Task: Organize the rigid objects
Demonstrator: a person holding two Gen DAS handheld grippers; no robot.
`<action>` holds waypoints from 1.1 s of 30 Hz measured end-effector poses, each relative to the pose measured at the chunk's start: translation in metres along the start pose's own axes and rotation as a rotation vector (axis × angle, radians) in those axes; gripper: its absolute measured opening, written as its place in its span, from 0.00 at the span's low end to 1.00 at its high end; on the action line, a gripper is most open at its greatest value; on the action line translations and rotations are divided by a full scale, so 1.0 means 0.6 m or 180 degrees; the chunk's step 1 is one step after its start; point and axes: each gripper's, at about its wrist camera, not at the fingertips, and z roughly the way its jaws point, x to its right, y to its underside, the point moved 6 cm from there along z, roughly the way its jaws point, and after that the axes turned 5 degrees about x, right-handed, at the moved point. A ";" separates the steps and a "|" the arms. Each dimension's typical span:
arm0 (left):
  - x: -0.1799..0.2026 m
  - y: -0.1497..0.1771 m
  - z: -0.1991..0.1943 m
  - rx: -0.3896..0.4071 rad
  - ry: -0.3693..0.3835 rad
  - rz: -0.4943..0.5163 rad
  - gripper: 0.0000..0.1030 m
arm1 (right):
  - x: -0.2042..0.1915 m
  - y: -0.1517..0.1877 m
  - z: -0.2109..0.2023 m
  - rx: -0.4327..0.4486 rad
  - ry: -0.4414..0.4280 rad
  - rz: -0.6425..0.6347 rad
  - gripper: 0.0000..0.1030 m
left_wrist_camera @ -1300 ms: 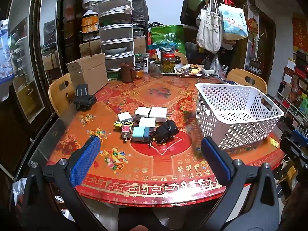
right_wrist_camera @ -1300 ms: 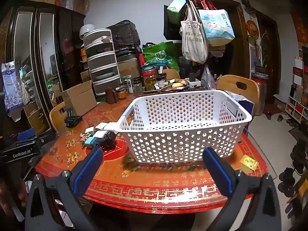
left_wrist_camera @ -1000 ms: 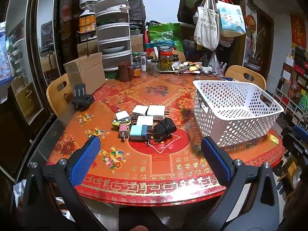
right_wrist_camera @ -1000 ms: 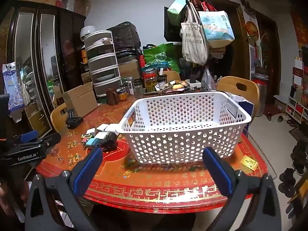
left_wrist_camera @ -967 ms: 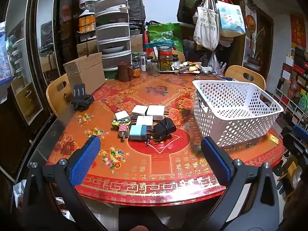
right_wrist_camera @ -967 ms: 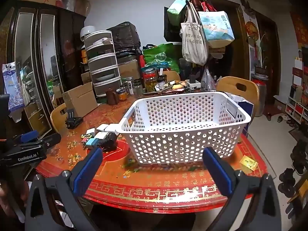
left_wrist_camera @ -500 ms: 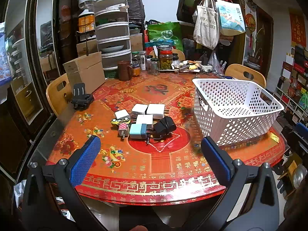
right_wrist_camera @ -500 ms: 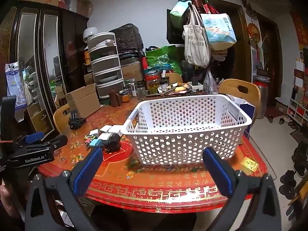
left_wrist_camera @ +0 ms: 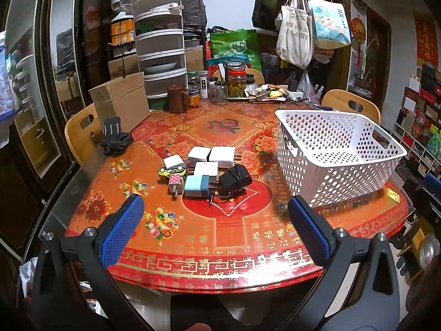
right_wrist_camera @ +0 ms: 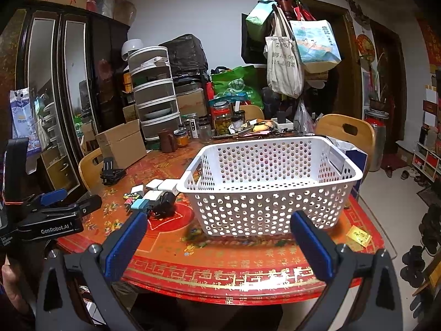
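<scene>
— Anything happening yet?
— Barely. Both tools have been easing nearer over the last second; the left gripper (left_wrist_camera: 215,212) and right gripper (right_wrist_camera: 215,229) are hanging wide open, empty.
— And the things?
— The cluster of white, blue and black plastic chargers (left_wrist_camera: 205,172) is lying ahead of the left tool, untouched; the white perforated plastic basket (right_wrist_camera: 275,190) is sitting empty before the right.
</scene>
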 end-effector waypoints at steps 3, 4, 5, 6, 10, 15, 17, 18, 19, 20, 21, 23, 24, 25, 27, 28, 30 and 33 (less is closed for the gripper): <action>0.000 0.001 0.002 0.0001 0.0001 0.0000 1.00 | -0.002 0.001 -0.001 0.0000 -0.0004 0.0000 1.00; -0.001 0.001 0.002 0.0003 0.0001 0.0001 1.00 | -0.002 0.002 -0.001 0.0002 -0.0002 -0.0005 1.00; -0.001 0.001 0.002 0.0004 0.0003 0.0000 1.00 | -0.002 0.001 0.000 0.0002 -0.0001 -0.0006 1.00; -0.001 0.001 0.003 0.0003 0.0004 0.0000 1.00 | -0.001 0.001 0.000 0.0000 -0.0004 -0.0002 1.00; -0.001 0.002 0.004 -0.0003 0.0001 -0.0001 1.00 | -0.001 0.002 0.000 -0.0003 -0.0003 0.0000 1.00; -0.001 0.003 0.005 -0.0006 0.0000 -0.0001 1.00 | -0.003 0.005 0.000 -0.0010 -0.0003 -0.0005 1.00; -0.001 0.004 0.006 -0.0008 0.0003 -0.0003 1.00 | -0.002 0.005 0.000 -0.0007 -0.0002 -0.0008 1.00; -0.001 0.004 0.006 -0.0008 0.0002 -0.0003 1.00 | -0.002 0.004 0.000 -0.0009 -0.0001 -0.0006 1.00; -0.001 0.005 0.006 -0.0009 0.0002 -0.0003 1.00 | -0.002 0.004 0.000 -0.0011 -0.0001 -0.0006 1.00; -0.001 0.005 0.006 -0.0008 0.0000 -0.0004 1.00 | -0.002 0.005 0.000 -0.0012 0.0002 -0.0007 1.00; -0.001 0.005 0.006 -0.0006 0.0001 -0.0004 1.00 | -0.002 0.005 0.000 -0.0011 0.0004 -0.0008 1.00; 0.000 0.005 0.006 -0.0008 0.0001 -0.0002 1.00 | -0.002 0.005 0.000 -0.0012 0.0003 -0.0008 1.00; 0.000 0.004 0.006 -0.0009 0.0002 -0.0002 1.00 | -0.002 0.005 0.000 -0.0012 0.0005 -0.0007 1.00; -0.001 0.005 0.007 -0.0012 0.0001 -0.0003 1.00 | -0.002 0.005 0.000 -0.0012 0.0004 -0.0008 1.00; 0.001 0.007 0.007 -0.0014 0.0000 -0.0002 1.00 | -0.002 0.005 0.000 -0.0012 0.0004 -0.0011 1.00; 0.002 0.008 0.008 -0.0014 0.0001 -0.0002 1.00 | -0.002 0.005 0.000 -0.0011 0.0003 -0.0012 1.00; 0.002 0.007 0.008 -0.0013 0.0000 0.0000 1.00 | -0.002 0.005 0.000 -0.0012 0.0005 -0.0015 1.00; 0.002 0.007 0.008 -0.0016 0.0002 -0.0002 1.00 | -0.002 0.005 0.000 -0.0015 0.0002 -0.0009 1.00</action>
